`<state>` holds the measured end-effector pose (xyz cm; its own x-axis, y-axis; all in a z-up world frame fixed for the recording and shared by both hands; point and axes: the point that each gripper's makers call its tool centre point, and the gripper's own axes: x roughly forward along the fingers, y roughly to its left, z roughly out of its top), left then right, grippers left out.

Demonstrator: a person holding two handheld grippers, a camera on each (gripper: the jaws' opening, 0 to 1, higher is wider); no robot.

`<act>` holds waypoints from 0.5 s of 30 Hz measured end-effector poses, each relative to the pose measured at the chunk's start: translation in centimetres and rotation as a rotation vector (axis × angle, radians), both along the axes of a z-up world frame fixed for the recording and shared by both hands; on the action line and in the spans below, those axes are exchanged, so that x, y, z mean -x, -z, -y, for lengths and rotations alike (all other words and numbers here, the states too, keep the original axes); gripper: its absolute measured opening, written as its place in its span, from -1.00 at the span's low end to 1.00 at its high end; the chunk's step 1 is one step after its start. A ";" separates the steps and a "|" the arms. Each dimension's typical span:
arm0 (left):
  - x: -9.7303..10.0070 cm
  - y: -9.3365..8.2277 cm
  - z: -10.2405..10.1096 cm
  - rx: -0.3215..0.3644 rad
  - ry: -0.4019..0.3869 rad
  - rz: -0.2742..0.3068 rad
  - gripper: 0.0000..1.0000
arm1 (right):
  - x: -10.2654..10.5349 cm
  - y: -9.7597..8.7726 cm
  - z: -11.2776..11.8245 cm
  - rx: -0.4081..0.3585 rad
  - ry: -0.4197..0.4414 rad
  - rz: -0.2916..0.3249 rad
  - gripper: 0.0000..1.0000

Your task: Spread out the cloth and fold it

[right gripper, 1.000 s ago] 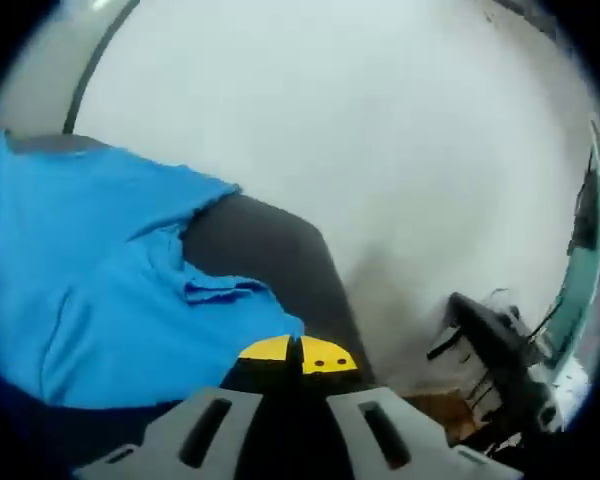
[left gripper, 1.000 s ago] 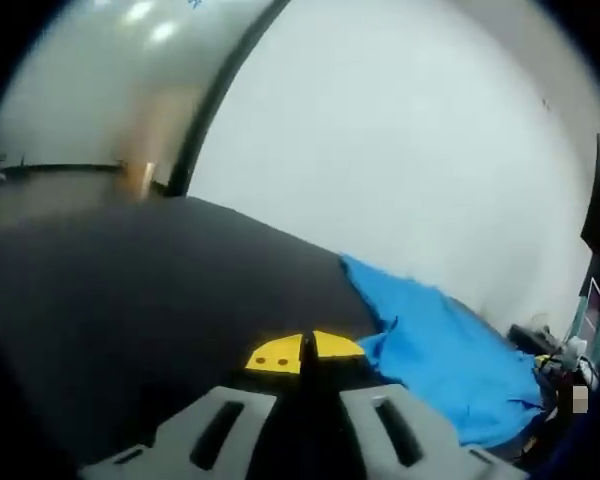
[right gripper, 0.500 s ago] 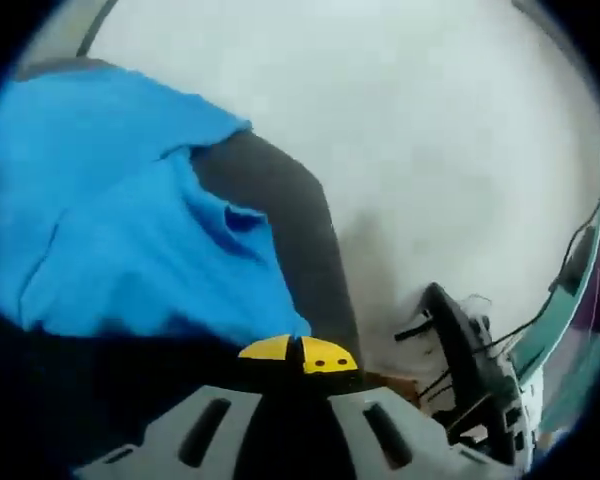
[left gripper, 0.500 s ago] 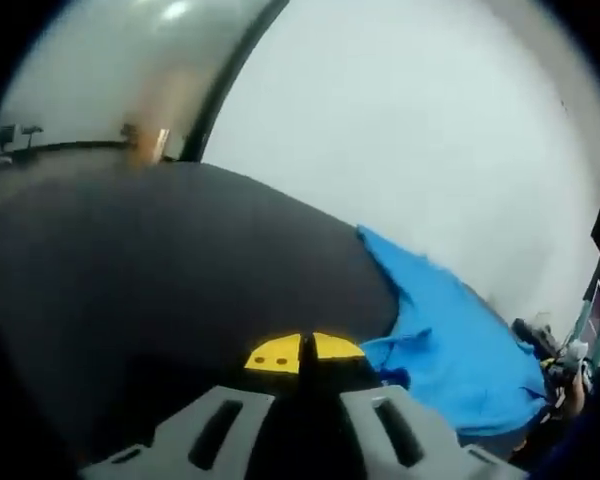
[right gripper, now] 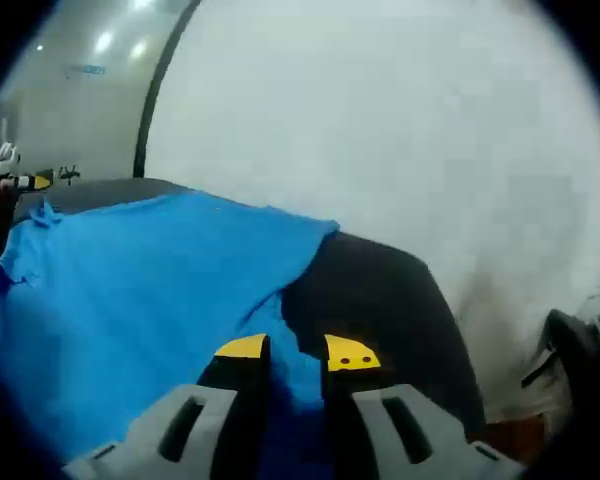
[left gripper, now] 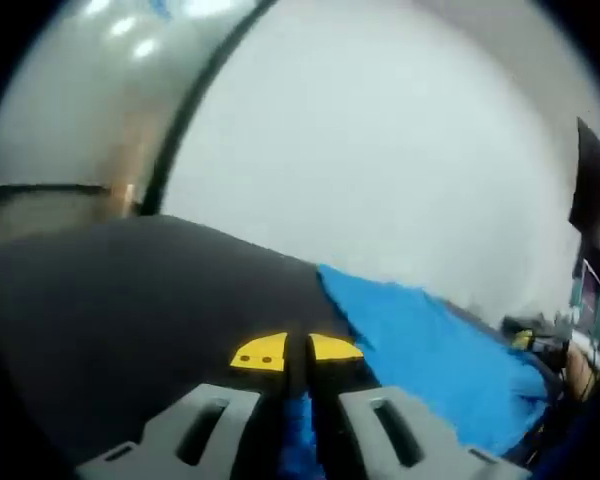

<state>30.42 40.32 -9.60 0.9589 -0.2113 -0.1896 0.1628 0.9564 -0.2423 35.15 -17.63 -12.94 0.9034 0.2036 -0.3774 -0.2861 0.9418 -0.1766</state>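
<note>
- In the left gripper view, the left hand-held gripper (left gripper: 297, 352) is seen with its yellow-tipped jaws drawn close on a strip of the blue cloth (left gripper: 430, 350), which shows between them near the bottom of the view.
- In the right gripper view, the right hand-held gripper (right gripper: 295, 352) is pinching the cloth (right gripper: 150, 300) as well; blue fabric fills the narrow gap between its jaws.
- The two holds are judged to be on separate edges, so that the fabric can be drawn flat for spreading before any fold is made.
- Beyond the jaws, the cloth is lying on the dark tabletop (left gripper: 130, 300), largely opened out, with a far corner reaching toward the table's back edge in the right gripper view.
- A bare stretch of tabletop (right gripper: 380, 300) is left beside the cloth, which is judged to be enough room for the fold.
- A pale wall (left gripper: 380, 150) stands behind the tabletop.
- No brand, label or writing can be read anywhere; the pictures are soft with blur.
</note>
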 end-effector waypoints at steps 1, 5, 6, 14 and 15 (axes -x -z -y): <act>-0.4 0.8 0.0 -0.038 -0.004 -0.018 -0.80 | -0.3 0.8 0.8 0.012 0.038 -0.035 -0.66; -1.2 3.4 -0.5 -0.029 -0.024 -0.066 -0.81 | -0.5 2.7 2.0 -0.037 0.104 -0.098 -0.70; -1.2 4.1 -0.7 -0.028 -0.035 -0.087 -0.81 | 0.0 2.1 2.4 -0.026 0.099 -0.082 -0.68; -1.4 4.9 -1.6 -0.056 -0.057 -0.092 -0.82 | 1.2 2.2 4.8 0.075 0.106 -0.090 -0.73; -1.4 5.2 -1.7 -0.065 -0.061 -0.103 -0.82 | 0.8 1.7 4.7 0.032 0.113 -0.059 -0.92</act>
